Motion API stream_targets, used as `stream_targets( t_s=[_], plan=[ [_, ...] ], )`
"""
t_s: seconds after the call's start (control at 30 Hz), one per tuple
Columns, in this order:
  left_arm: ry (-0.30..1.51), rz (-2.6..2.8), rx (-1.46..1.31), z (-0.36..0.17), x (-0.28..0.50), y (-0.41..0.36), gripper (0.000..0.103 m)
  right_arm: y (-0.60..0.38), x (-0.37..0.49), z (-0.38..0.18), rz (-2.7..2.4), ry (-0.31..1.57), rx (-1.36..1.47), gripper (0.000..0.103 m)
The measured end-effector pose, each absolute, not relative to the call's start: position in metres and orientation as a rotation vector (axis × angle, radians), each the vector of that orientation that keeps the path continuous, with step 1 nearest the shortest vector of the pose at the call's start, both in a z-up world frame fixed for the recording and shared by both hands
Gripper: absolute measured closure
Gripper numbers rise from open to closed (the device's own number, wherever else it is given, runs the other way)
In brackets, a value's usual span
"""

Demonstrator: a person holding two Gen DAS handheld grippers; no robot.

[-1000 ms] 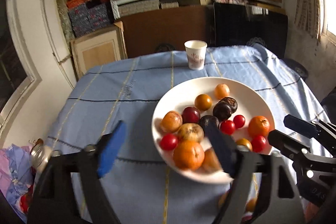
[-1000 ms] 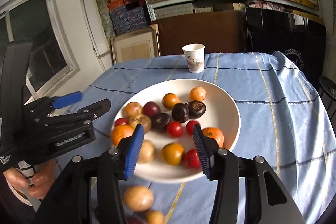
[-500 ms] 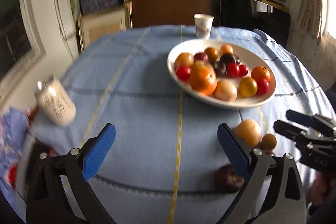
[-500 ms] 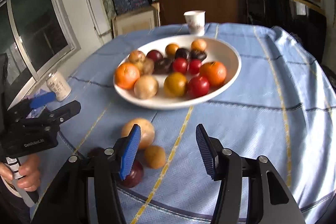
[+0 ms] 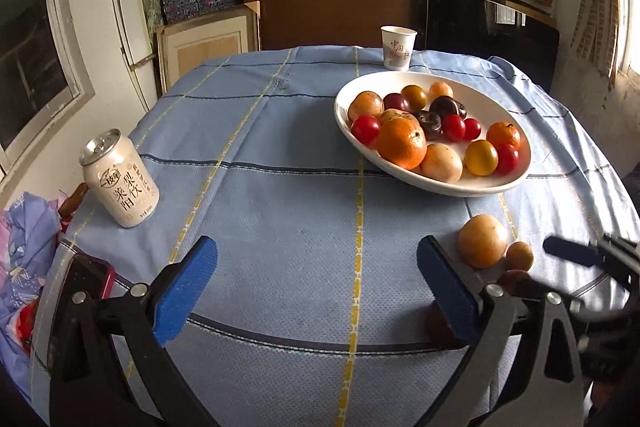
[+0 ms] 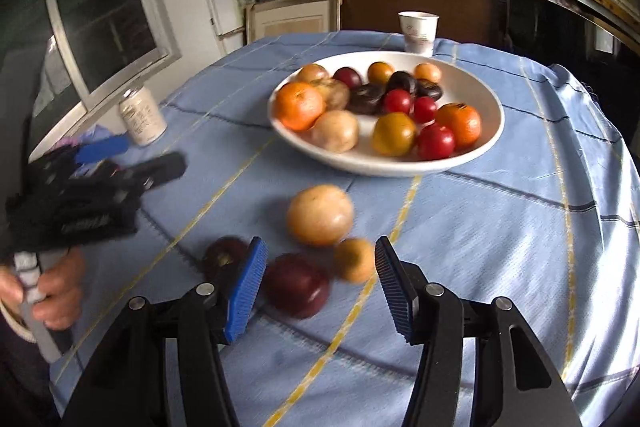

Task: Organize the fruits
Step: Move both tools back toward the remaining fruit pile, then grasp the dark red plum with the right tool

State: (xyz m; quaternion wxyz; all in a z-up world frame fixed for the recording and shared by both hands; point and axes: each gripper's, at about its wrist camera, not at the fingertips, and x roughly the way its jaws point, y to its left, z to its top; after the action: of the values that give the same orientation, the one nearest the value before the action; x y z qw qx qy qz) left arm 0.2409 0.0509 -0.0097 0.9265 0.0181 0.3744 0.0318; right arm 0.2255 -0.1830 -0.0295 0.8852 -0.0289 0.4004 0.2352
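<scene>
- Compared with a second ago, both views have dropped back from above the white bowl to the near worktop edge; four loose fruits now lie in front of the bowl.
- Left tongs — spread wide, holding nothing, over bare blue cloth at lower centre.
- Right tongs — open and empty, with a dark red plum and a small orange fruit between the pads; a tan pear sits just beyond, another dark plum behind the left pad.
- Drink can stands at mid-left, paper cup behind the bowl, phone at lower left.
</scene>
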Motion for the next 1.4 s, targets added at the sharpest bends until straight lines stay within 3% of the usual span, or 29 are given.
stream_targets(
  t_s=[0.5, 0.87, 1.03, 1.4],
  plan=[
    [0.801, 0.073, 0.004, -0.015, 0.247, 0.056, 0.005, -0.172, 0.216, -0.045, 0.509, 0.894, -0.078, 0.055],
    [0.799, 0.067, 0.015, -0.016, 0.246, 0.053, 0.005, -0.17, 0.219, -0.048, 0.501, 0.889, -0.073, 0.056],
    [0.8, 0.07, 0.017, -0.016, 0.246, 0.052, 0.005, -0.17, 0.221, -0.05, 0.502, 0.899, -0.071, 0.062],
    [0.809, 0.085, 0.035, -0.022, 0.249, 0.052, 0.005, -0.171, 0.219, -0.048, 0.492, 0.89, -0.069, 0.064]
  ],
)
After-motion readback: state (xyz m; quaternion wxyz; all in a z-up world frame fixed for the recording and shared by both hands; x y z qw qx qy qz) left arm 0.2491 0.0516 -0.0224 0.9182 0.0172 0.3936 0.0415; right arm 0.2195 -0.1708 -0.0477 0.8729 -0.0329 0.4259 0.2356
